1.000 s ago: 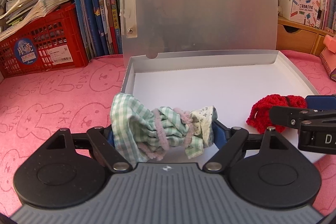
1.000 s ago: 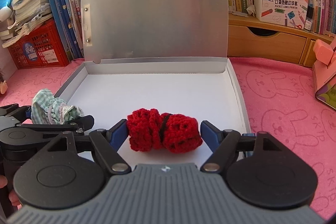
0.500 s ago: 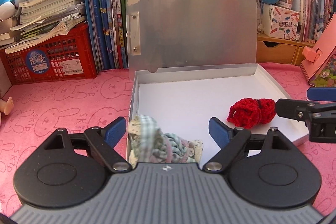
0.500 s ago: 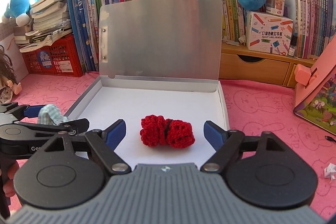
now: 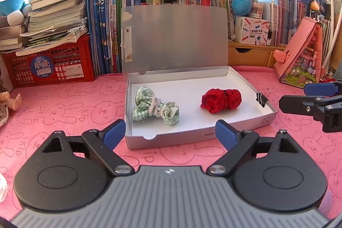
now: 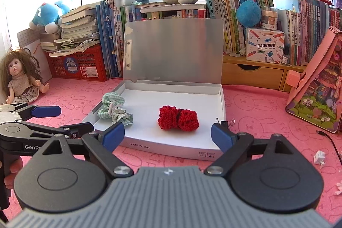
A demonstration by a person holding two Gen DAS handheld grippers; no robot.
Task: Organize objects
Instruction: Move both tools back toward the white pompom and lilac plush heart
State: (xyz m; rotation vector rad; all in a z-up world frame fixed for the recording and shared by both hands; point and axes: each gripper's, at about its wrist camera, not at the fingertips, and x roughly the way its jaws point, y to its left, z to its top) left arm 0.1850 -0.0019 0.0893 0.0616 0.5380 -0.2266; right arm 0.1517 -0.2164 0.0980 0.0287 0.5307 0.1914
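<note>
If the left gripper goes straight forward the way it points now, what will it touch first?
Probably the near wall of the open box, which stands just ahead of the left gripper. Beyond it lies the green checked cloth bundle. Depth is hard to judge.

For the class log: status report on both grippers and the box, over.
Left gripper, right gripper open, empty, jaws just widened. Green checked cloth bundle, red crocheted bundle inside open white box. Nothing obstructing.

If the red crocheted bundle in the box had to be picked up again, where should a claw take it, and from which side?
Probably at the dark band around its middle, where the red crocheted bundle narrows between its two lobes. Come from above and the box's open front, fingers astride the waist: the raised lid blocks the back, and the side walls hinder a low approach.
</note>
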